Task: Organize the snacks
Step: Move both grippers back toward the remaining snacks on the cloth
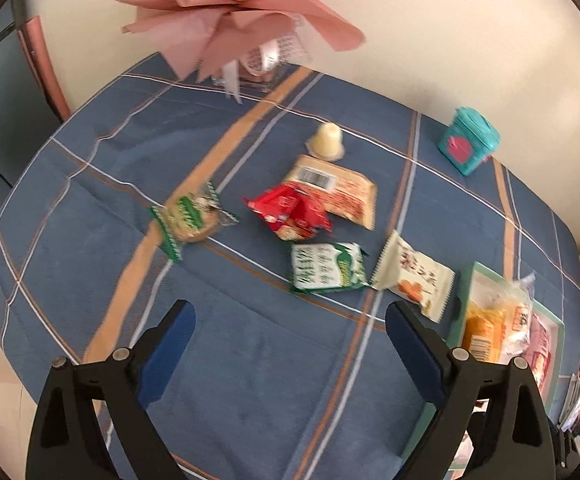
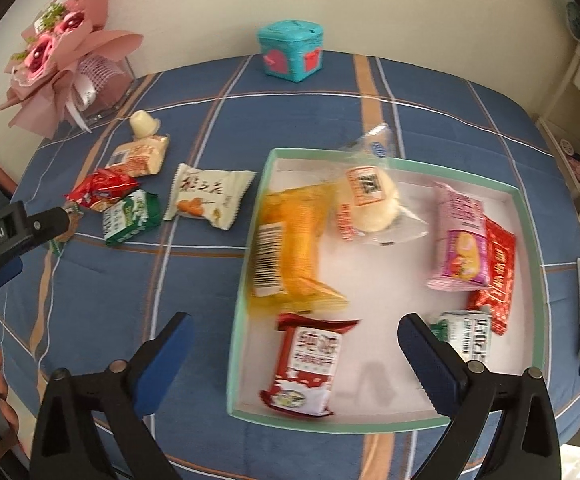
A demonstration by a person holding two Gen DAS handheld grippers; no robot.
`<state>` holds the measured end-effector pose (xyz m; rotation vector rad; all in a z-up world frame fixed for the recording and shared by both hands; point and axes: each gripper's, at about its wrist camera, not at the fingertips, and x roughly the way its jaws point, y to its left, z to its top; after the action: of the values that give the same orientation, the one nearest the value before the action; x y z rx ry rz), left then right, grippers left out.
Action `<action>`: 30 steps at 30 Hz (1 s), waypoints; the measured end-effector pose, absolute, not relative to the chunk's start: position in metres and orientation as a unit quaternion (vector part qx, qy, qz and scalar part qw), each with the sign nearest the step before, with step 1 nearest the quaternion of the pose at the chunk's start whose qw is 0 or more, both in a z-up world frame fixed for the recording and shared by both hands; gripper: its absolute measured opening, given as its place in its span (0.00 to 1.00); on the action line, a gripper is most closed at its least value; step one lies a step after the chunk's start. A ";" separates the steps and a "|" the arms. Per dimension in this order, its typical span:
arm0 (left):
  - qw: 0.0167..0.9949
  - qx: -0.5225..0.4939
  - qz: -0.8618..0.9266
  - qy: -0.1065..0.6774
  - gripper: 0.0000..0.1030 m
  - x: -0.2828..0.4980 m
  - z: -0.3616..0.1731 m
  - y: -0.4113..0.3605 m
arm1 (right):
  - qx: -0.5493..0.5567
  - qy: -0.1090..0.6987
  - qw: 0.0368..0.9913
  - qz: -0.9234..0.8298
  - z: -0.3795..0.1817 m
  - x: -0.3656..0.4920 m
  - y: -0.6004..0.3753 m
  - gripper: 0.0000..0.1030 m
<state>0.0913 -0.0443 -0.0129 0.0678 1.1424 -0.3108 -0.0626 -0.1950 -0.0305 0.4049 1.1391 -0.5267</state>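
Ideally the wide-jawed, empty left gripper (image 1: pixel 290 336) should descend squarely over the green-and-white foil snack packet (image 1: pixel 328 267), while the equally spread right gripper (image 2: pixel 294 344) waits above the mint-rimmed shallow cardboard tray (image 2: pixel 249 264).

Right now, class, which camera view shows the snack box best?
The right wrist view: the whole mint-rimmed box shows, with its packets inside. The left wrist view catches only one corner of it at the right edge, partly behind the open jaws.
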 end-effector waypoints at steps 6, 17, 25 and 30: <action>0.830 0.010 -0.132 0.542 0.94 0.104 -0.015 -0.025 | 0.184 0.518 0.805 -0.223 -0.032 -0.046 -0.177 1.00; 0.840 -0.016 -0.137 0.525 0.94 0.122 -0.015 -0.011 | 0.213 0.470 0.831 -0.207 -0.032 -0.020 -0.173 1.00; 0.831 -0.020 -0.158 0.533 0.94 0.133 -0.031 -0.025 | 0.233 0.448 0.833 -0.225 -0.038 -0.012 -0.189 1.00; 0.838 -0.017 -0.171 0.518 0.94 0.135 -0.033 -0.035 | 0.251 0.436 0.835 -0.223 -0.043 -0.007 -0.197 1.00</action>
<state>0.1349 -0.0354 -0.0331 -0.0369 1.0954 -0.3627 -0.0073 -0.1966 -0.0426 0.5308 0.9223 -0.4714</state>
